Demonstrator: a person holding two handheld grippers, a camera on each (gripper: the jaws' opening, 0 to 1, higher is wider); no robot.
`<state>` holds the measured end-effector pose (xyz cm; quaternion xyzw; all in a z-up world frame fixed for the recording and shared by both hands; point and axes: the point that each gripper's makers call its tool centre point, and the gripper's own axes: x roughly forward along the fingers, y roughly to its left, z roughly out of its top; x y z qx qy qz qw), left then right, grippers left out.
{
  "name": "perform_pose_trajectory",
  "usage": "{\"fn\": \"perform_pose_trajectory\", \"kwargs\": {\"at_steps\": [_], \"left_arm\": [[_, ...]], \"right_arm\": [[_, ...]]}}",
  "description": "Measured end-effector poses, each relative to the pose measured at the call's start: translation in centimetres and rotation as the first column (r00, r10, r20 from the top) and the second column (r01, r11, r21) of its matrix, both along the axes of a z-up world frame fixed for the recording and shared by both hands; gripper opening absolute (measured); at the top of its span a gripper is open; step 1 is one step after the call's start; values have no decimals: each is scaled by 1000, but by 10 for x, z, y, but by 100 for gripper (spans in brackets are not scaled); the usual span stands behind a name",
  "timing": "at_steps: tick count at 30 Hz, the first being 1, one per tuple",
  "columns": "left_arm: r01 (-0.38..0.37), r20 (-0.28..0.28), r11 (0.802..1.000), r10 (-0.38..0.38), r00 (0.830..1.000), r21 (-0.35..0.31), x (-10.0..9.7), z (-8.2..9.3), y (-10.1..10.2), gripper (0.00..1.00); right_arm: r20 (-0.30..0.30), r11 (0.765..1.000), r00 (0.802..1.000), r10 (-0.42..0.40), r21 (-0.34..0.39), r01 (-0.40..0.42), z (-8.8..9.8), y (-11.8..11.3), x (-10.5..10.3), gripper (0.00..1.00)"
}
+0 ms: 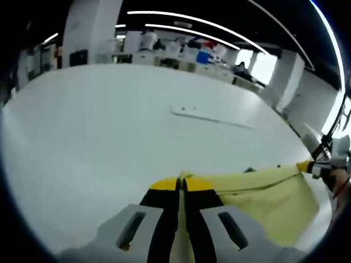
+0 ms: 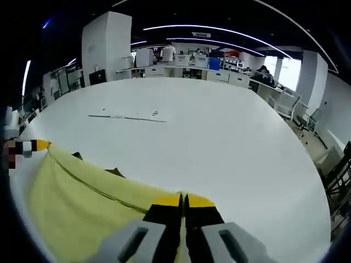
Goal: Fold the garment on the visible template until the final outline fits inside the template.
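Note:
A pale yellow garment point(image 1: 263, 194) hangs stretched between both grippers above the white table point(image 1: 109, 126). My left gripper point(image 1: 181, 184) is shut on one edge of the cloth, which runs right to the other gripper point(image 1: 321, 167) at the far right. In the right gripper view, my right gripper point(image 2: 183, 198) is shut on the garment point(image 2: 77, 200), whose top edge runs left to the other gripper point(image 2: 30, 147). A thin pale template line point(image 1: 211, 116) lies on the table farther out; it is the marked line point(image 2: 127, 116) in the right gripper view.
The white table point(image 2: 230, 142) is wide and round-edged. Beyond it stand white pillars point(image 2: 107, 46), desks and shelves with boxes point(image 1: 203, 57). Chairs point(image 2: 334, 164) stand off the table's right side.

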<state>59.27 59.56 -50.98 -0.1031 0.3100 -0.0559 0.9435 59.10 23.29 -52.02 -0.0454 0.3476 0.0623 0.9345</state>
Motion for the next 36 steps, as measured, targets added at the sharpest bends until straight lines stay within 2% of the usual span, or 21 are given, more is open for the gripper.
{"fn": "perform_pose_trajectory", "kwargs": {"at_steps": [7,15,18,20,22,25,28,30,34,36], "left_arm": [[0,-3,1000,0,1000,-3,2,-4,-2,0],[2,-4,1000,-2,1000,-9,3,-10,-3,0],[51,21,998,-52,998,42,4,-6,-4,2],[68,35,994,-71,997,85,5,-3,1,10],[94,40,993,-98,994,77,5,-2,1,26],[172,61,979,-179,982,107,0,-1,1,31],[229,67,968,-237,969,104,-3,-3,1,35],[270,70,957,-278,958,109,-7,-4,0,35],[375,72,907,-394,916,190,-8,-7,-3,37],[399,52,889,-420,906,223,-6,-12,-6,37]], "right_arm": [[-19,1000,1000,5,1,-5,-9,-1,1,0],[-18,1000,1000,-8,22,8,-11,-1,3,0],[-17,999,1000,-3,42,4,-10,-2,2,0],[-9,998,1000,-14,59,14,-6,-5,0,3],[3,998,1000,-5,65,5,-1,-5,-2,8],[6,997,1000,25,66,-25,4,-5,-9,16],[37,993,997,66,98,-69,13,-1,-12,21],[44,990,992,115,74,-118,17,0,-17,22],[53,984,983,174,11,-175,18,-1,-19,23],[34,982,982,188,-44,-186,10,-5,-17,23]]}}
